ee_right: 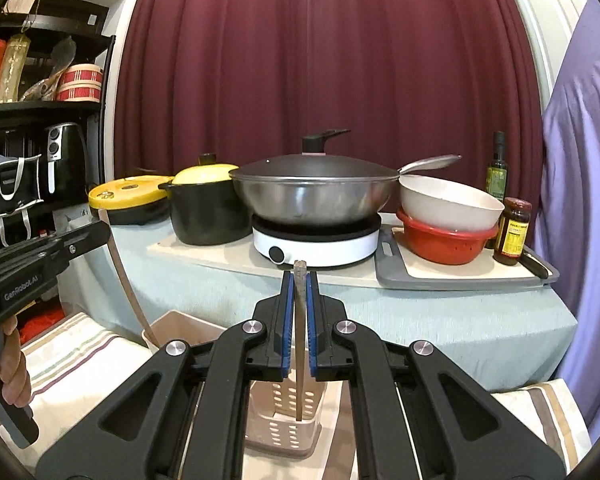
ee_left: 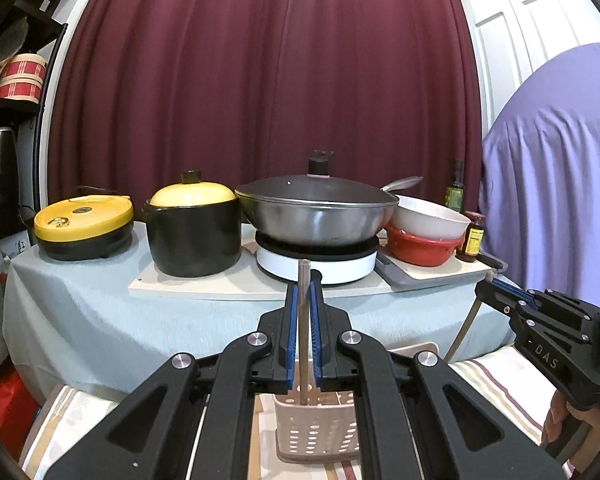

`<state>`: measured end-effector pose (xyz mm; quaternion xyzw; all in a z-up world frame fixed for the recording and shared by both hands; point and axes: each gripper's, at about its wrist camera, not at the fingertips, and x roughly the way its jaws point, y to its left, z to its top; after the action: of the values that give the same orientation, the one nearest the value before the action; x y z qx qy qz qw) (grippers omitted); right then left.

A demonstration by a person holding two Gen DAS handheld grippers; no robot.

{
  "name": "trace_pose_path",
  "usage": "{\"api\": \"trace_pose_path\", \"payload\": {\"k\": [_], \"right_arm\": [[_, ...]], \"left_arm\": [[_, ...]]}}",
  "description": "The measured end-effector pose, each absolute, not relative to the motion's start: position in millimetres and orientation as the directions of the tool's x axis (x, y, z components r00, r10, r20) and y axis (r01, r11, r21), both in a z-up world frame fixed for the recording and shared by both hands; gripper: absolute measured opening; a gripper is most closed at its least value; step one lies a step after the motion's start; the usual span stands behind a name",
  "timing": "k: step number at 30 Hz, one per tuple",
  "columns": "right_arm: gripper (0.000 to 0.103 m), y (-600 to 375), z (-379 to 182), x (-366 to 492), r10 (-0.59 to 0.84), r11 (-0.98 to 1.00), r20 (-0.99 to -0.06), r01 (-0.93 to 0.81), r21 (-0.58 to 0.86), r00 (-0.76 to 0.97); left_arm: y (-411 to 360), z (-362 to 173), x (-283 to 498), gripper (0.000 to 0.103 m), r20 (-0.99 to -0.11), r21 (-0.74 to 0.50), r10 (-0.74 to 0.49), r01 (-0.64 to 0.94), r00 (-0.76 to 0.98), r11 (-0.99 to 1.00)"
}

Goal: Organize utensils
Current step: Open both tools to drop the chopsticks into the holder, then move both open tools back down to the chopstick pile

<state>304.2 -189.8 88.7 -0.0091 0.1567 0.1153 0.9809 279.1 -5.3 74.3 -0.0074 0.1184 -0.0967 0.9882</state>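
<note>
Left hand-held gripper [ee_left: 303, 280] clamping wooden chopstick [ee_left: 302, 320], tip entering beige utensil basket [ee_left: 316, 428]. Right hand-held gripper [ee_right: 299, 280] clamping second stick [ee_right: 299, 340], tip dipping into same basket. Neither released yet; dropping both in remaining, apparently.

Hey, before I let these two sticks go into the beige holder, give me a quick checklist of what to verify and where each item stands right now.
1. Left hand-held gripper shut on its wooden stick: ok.
2. Right hand-held gripper shut on its wooden utensil: ok.
3. Left stick's lower end inside the beige holder: ok, it dips below the rim.
4. Right utensil's lower end inside the second beige holder: ok, it reaches into the top.
5. Holders upright on the striped cloth: ok.
6. Either lower end touching a holder's bottom: cannot tell, hidden by the walls.
</note>
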Motion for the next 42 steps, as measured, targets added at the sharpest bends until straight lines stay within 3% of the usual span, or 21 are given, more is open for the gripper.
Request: {"api": "trace_pose_path", "payload": {"k": [4,7,11,13,17,23,42], "right_arm": [[0.012,-188,87,303,0.215,0.975,-0.316,-0.223,0.010,0.924],[0.031,-187,89,297,0.201,0.978,-0.302,-0.211,0.001,0.932],[0.041,-188,97,285,0.183,0.980,-0.279,-0.196,-0.017,0.943],[0.052,-188,101,276,0.170,0.982,-0.272,-0.185,-0.032,0.947],[0.053,-188,106,251,0.148,0.984,-0.259,-0.170,-0.062,0.954],[0.054,-190,92,203,0.159,0.982,-0.286,-0.181,-0.053,0.945],[0.053,-191,-29,65,0.180,0.976,-0.491,-0.215,-0.017,0.853]], "left_arm": [[-5,71,279,0.011,-0.245,-0.036,-0.198,0.195,0.949,0.980],[-3,70,276,0.027,-0.247,-0.038,-0.194,0.190,0.949,0.981],[2,70,266,0.046,-0.240,-0.037,-0.184,0.180,0.953,0.983],[5,70,260,0.051,-0.238,-0.039,-0.175,0.171,0.955,0.985],[12,66,242,0.058,-0.239,-0.041,-0.165,0.160,0.957,0.986],[18,45,202,0.060,-0.268,-0.023,-0.146,0.146,0.952,0.989],[24,-61,81,0.060,-0.444,0.044,-0.097,0.130,0.891,0.991]]}}
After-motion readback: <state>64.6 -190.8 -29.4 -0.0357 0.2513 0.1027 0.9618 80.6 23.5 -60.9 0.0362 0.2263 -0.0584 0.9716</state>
